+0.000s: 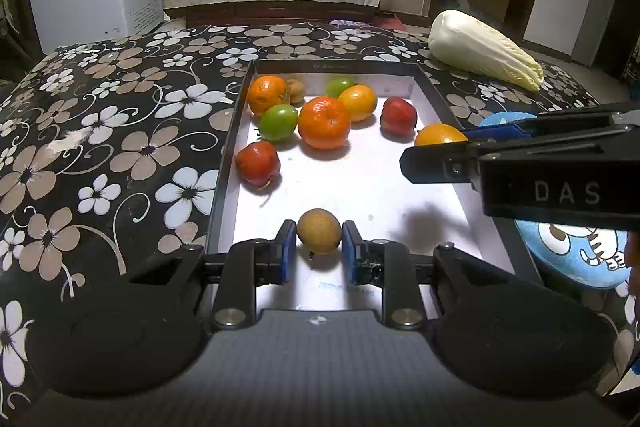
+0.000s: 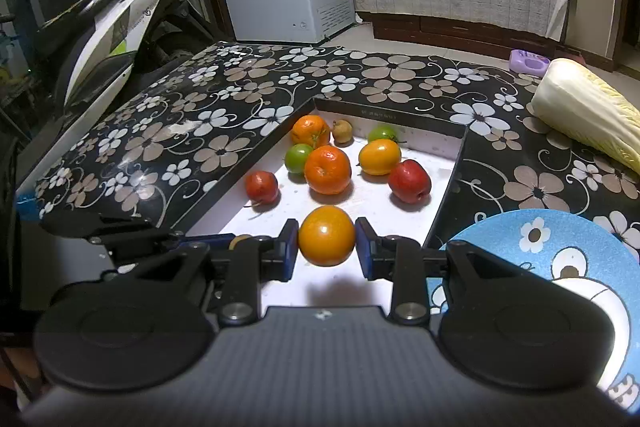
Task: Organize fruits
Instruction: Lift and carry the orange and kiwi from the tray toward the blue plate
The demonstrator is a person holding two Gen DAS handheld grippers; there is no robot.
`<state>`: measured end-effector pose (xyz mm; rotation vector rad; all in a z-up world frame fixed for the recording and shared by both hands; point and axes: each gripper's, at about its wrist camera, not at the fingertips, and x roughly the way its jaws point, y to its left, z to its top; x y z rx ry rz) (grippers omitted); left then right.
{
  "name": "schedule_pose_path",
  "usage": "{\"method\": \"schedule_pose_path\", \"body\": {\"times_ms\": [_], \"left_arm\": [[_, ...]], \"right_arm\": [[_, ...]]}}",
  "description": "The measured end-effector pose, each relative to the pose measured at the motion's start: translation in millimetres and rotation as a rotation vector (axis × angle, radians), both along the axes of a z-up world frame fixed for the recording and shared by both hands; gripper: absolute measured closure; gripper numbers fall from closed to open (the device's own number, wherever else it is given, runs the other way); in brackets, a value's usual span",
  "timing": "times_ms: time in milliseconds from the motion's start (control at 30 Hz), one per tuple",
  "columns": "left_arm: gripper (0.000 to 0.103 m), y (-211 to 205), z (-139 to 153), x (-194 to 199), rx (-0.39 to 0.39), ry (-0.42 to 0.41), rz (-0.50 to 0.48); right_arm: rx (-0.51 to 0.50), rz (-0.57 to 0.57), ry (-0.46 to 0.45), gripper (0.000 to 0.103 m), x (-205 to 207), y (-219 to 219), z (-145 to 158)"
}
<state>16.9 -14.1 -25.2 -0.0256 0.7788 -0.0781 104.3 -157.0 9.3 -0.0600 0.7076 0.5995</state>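
- While both tools hang over the black-rimmed white tray (image 1: 424,83), the left tool (image 1: 319,247) is clamped on a small round brown fruit (image 1: 319,235) at the tray's near end.
- The right tool (image 2: 326,245) grips a smooth round yellow-orange fruit (image 2: 326,235), beside the blue cartoon plate (image 2: 560,247).

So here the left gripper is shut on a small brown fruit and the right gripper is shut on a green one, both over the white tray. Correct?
Not quite. The left gripper does clamp the small brown fruit, but the right wrist view shows the right gripper shut on a yellow-orange fruit, not a green one. Both are over the white tray.
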Motion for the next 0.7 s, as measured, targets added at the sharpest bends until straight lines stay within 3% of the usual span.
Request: {"method": "schedule_pose_path", "body": {"times_ms": [700], "left_arm": [[0.074, -0.9, 1.5, -1.6, 0.001, -0.004, 0.002]], "right_arm": [[0.005, 0.001, -0.002, 0.07, -0.2, -0.8, 0.9]]}}
